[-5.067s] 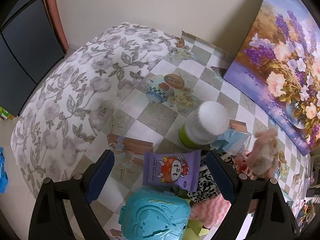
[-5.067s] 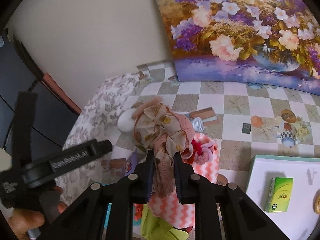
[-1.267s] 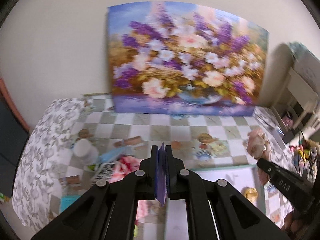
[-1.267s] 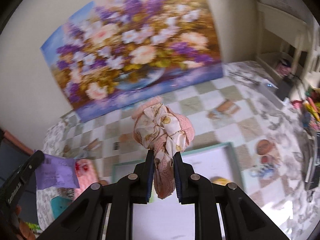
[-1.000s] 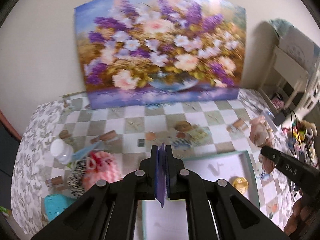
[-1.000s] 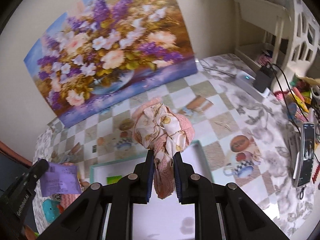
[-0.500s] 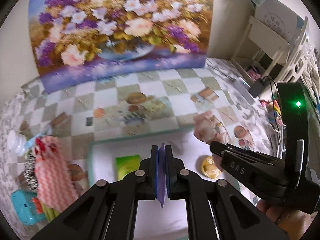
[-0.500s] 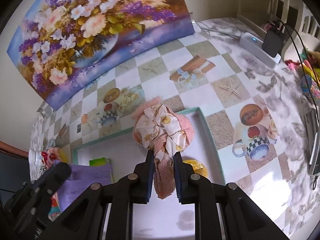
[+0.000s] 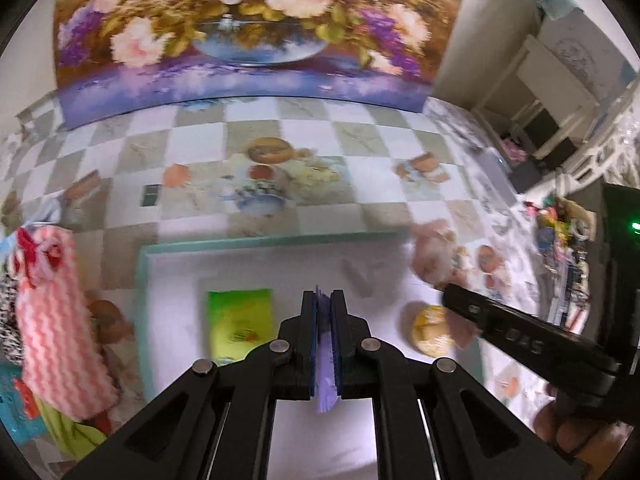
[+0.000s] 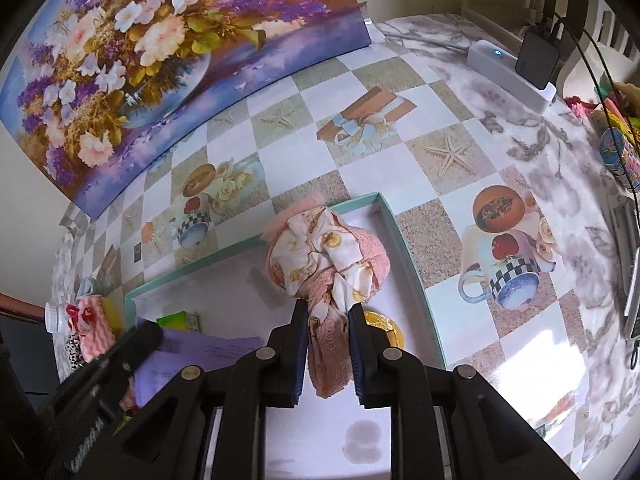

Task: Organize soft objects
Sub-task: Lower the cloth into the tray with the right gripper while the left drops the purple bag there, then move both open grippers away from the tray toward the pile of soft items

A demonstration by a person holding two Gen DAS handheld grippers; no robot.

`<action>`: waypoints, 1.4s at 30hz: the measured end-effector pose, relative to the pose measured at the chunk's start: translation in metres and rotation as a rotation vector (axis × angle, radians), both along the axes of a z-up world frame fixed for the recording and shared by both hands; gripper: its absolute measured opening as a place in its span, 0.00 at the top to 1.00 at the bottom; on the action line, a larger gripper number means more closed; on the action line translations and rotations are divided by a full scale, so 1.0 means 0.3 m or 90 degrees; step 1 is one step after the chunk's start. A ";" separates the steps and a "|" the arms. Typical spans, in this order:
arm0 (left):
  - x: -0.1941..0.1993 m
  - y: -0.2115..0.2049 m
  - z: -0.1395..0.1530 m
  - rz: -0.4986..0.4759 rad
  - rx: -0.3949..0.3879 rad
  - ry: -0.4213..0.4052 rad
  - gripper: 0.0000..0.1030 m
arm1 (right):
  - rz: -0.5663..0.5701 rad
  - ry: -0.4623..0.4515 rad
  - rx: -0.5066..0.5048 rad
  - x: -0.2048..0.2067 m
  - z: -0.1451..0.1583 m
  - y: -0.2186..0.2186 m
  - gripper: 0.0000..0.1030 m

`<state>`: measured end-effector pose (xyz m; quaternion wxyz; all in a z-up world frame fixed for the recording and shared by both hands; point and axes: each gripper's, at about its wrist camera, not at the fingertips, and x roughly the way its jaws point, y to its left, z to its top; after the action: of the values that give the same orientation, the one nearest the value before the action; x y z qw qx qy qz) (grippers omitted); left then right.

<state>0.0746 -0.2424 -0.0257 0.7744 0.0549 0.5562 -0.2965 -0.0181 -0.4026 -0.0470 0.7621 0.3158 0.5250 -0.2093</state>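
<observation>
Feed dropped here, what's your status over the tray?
Left gripper shut on purple packet. Right gripper easing open around pink cloth bundle. Both over tray; nothing blocking.

A large flower painting [image 10: 160, 60] leans against the cream wall [image 9: 492, 12] behind the checkered tabletop [image 10: 400, 160]; white shelving [image 9: 560, 92] stands right.

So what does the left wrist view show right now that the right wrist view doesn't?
Only the left wrist view shows the blue toy at the far left edge. Only the right wrist view shows the white power strip and a stain on the tray floor. Both show the teal-rimmed tray, green packet, yellow round item, pink zigzag cloth, the left gripper shut on the purple packet, and the right gripper holding the pink scrunchie.
</observation>
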 end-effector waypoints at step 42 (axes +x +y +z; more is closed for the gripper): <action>0.121 0.174 0.045 0.120 0.075 -0.037 0.20 | 0.033 0.028 -0.063 0.051 0.047 0.055 0.26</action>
<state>0.1108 -0.1903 -0.0123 0.8102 0.0567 0.5524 -0.1876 -0.0028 -0.3861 -0.0330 0.7700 0.2594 0.5388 -0.2224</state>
